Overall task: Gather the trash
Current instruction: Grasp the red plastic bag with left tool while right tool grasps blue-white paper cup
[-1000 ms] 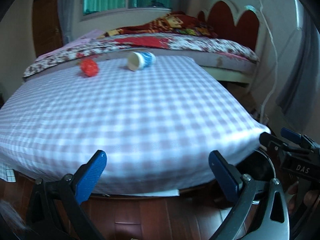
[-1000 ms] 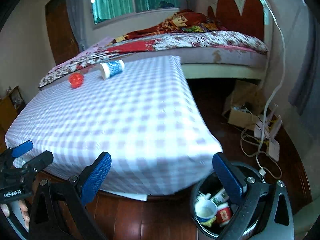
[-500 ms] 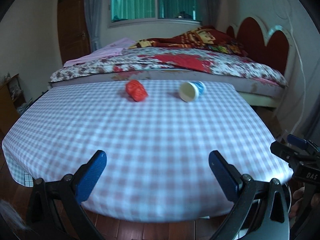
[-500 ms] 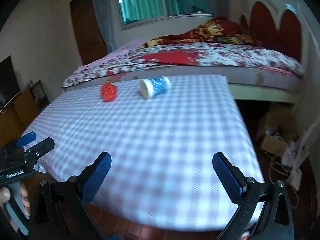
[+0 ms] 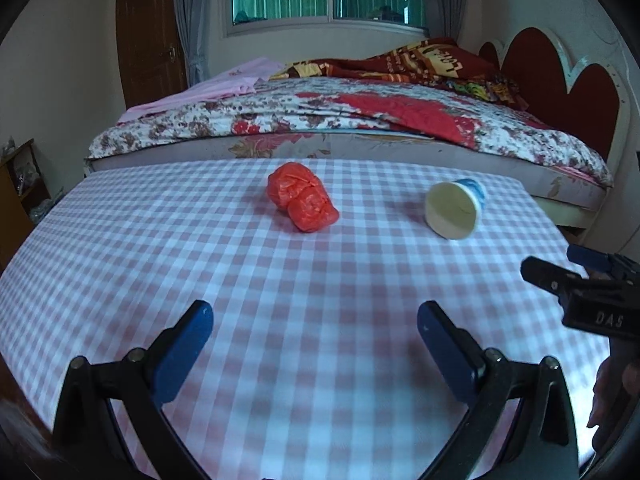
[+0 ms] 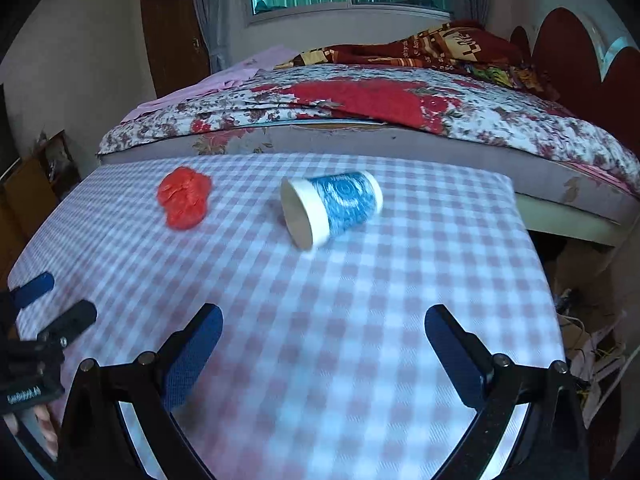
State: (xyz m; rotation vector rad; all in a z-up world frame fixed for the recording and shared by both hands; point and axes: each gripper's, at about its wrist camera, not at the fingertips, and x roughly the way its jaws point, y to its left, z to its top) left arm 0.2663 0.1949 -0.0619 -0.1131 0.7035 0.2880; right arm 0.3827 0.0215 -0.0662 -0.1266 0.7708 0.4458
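A crumpled red plastic wad (image 5: 303,202) lies on the checked tablecloth (image 5: 240,280) toward the far side; it also shows in the right wrist view (image 6: 184,197). A blue and white paper cup (image 6: 330,208) lies on its side to the right of the wad, mouth toward me; it shows in the left wrist view too (image 5: 454,208). My left gripper (image 5: 314,344) is open and empty above the table's near part. My right gripper (image 6: 322,352) is open and empty, short of the cup.
A bed with a floral cover (image 5: 360,120) stands right behind the table, with a red headboard (image 5: 560,76) at right. The table's right edge (image 6: 536,248) drops to a floor with boxes and cables (image 6: 588,340). A wooden shelf (image 5: 20,184) stands at left.
Both grippers have risen and moved forward over the table toward the wad and cup. The trash bin on the floor has dropped out of view.
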